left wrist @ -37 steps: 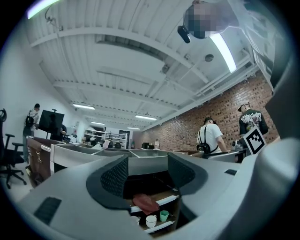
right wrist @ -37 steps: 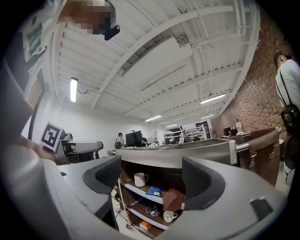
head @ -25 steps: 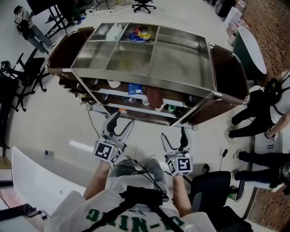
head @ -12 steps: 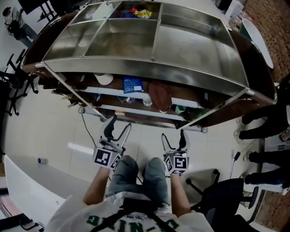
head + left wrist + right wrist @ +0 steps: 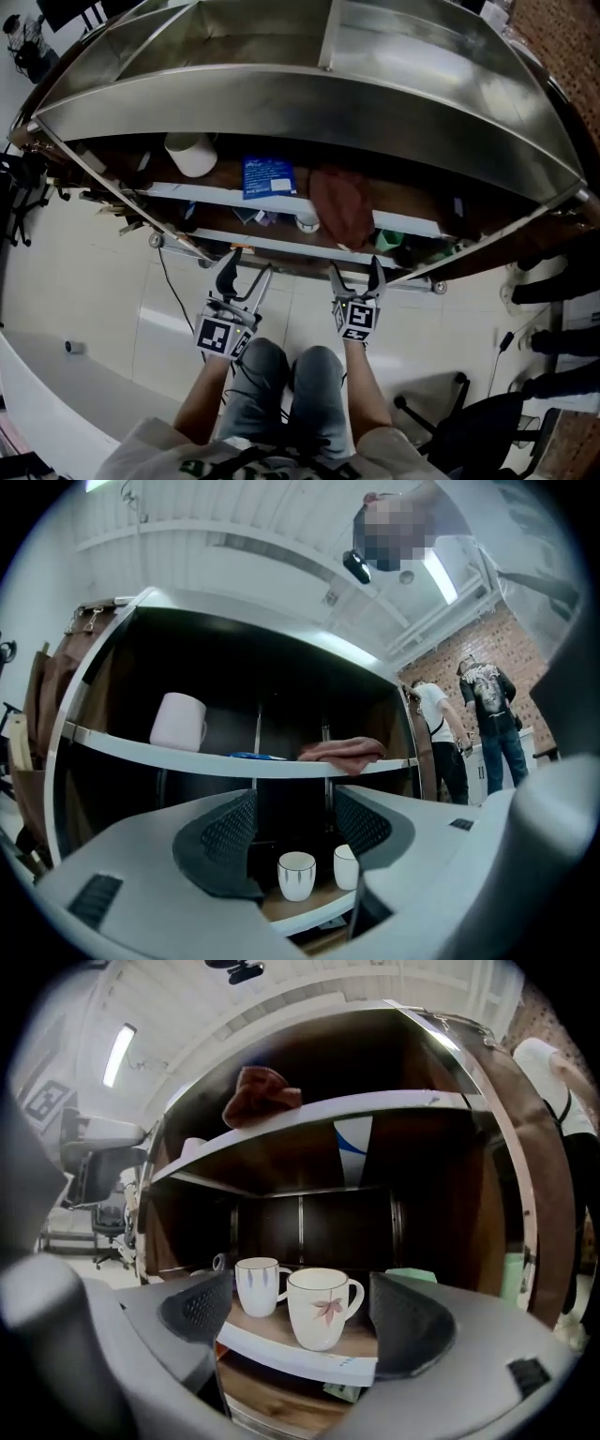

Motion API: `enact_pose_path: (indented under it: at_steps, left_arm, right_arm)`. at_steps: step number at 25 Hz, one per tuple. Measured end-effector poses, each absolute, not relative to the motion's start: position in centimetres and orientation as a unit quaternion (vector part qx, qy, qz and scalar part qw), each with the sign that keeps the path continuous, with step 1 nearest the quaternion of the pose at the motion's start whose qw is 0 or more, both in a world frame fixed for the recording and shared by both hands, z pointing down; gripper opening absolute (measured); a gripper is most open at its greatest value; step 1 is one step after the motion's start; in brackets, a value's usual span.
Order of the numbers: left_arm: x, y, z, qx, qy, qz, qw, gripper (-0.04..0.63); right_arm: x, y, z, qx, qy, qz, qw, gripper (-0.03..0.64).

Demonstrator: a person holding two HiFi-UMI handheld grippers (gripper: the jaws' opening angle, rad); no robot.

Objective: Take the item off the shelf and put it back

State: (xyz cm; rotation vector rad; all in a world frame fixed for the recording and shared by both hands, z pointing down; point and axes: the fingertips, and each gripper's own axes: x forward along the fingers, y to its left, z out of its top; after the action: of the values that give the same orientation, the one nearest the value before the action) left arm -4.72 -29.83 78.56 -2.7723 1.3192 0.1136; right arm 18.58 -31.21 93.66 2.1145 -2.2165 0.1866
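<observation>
White glazed ceramic sits squarely in front of the right gripper (image 5: 354,279). A white ceramic mug with a red leaf print (image 5: 323,1309) stands on the lower white-edged wooden shelf (image 5: 300,1358) of the cart, near the front lip. It is framed by the jaws but lies beyond the pads, untouched. I take it for the item to be fetched, though the task does not name one. The jaws are opening, with nothing between them.

Several things could spoil the grab. A second white mug with blue leaf marks (image 5: 258,1286) stands just beside the first, to its left and a little further back. Whether the two touch I cannot tell. A jaw pushed in on that side could knock the neighbour or wedge against it. The leaf mug's handle juts to the right, so the other pad may land on the loop rather than the wall and twist the mug round. The glaze looks slick, and a shallow pinch near the rim might let it slide out. A generous lift could also bump it against the upper shelf (image 5: 309,1115), where a rust-red cloth (image 5: 261,1094) lies.

Both bare forearms (image 5: 204,389) reach forward and down past the person's jeans-clad knees (image 5: 281,375). The grippers sit side by side, aimed under the cart's brushed-steel top tray (image 5: 309,94) at its shelves. The left gripper (image 5: 246,274) has its jaws spread wide and empty.
</observation>
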Motion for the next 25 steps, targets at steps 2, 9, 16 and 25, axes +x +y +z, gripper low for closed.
enact_pose_path:
  at_steps: [2,9,16,25]
  left_arm:
    - [-4.6,-29.6,79.0,-0.903,0.427,0.033,0.036,0.252]
    - [-6.7,-29.0,77.8,-0.892,0.449,0.025,0.04,0.25]
    - [-9.0,-27.6,78.1,-0.879,0.474,0.017,0.043,0.241]
    - [-8.6,-25.4,74.6,-0.883,0.469,0.012,-0.004,0.227]
  right_arm:
    - [19.1,-33.4,95.0,0.698,-0.711,0.074,0.026,0.482]
    - [19.9,-38.7,97.4,0.715,-0.693,0.087,0.023,0.482]
    - [20.9,-40.7,99.6,0.726,-0.678,0.098,0.058,0.408]
    - [19.5,-35.8,95.7,0.715,-0.689,0.098,0.066,0.403]
